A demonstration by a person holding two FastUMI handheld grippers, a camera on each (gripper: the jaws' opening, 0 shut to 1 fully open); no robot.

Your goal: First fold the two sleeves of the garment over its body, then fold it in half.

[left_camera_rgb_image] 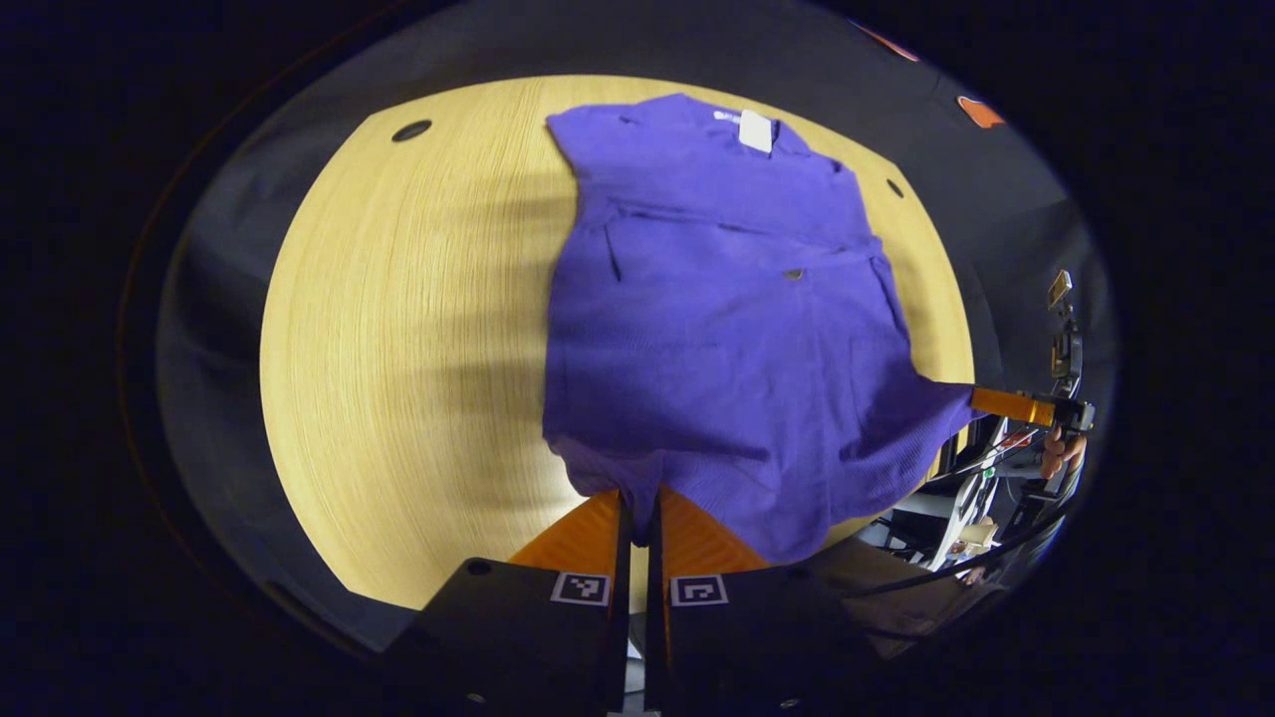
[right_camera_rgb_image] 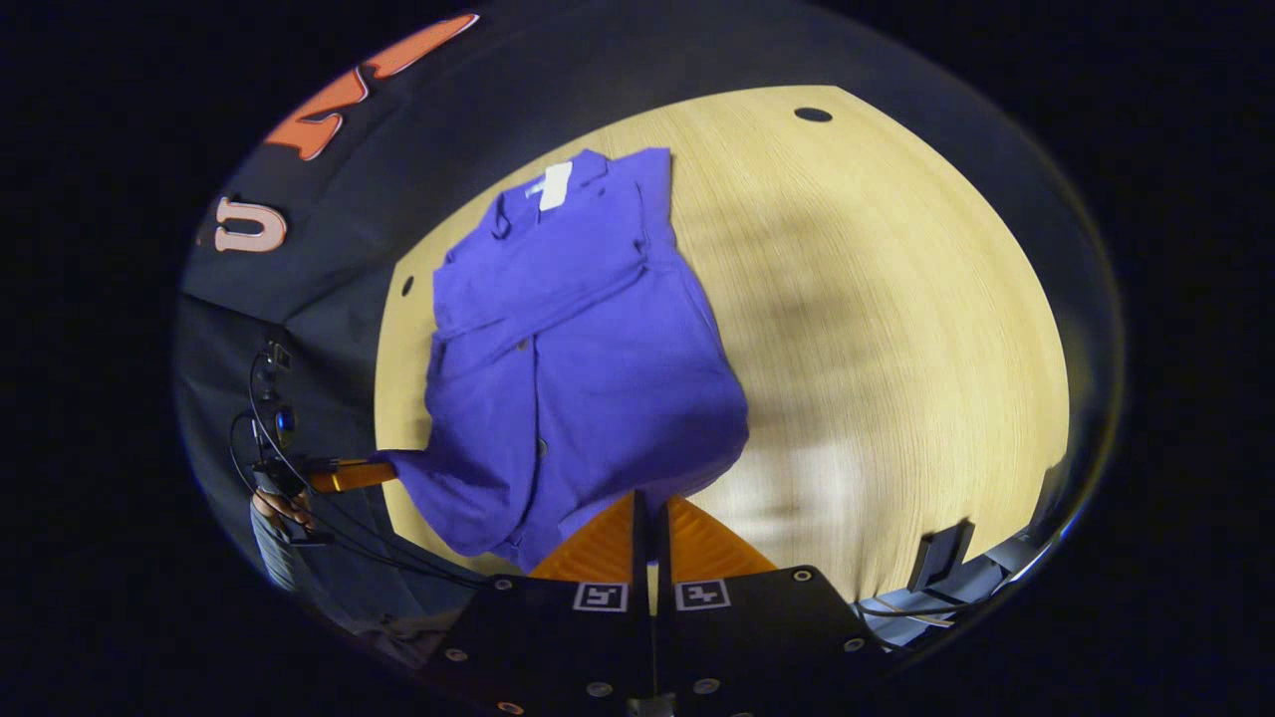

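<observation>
The purple garment lies on the round wooden table, collar at the far side, hem near me; both sleeves look folded across its body already, so I judge only the halving is left. My left gripper is pinched on the near hem; my right gripper is clamped on the other hem corner — both lifting slightly, ready to carry the hem toward the collar.
</observation>
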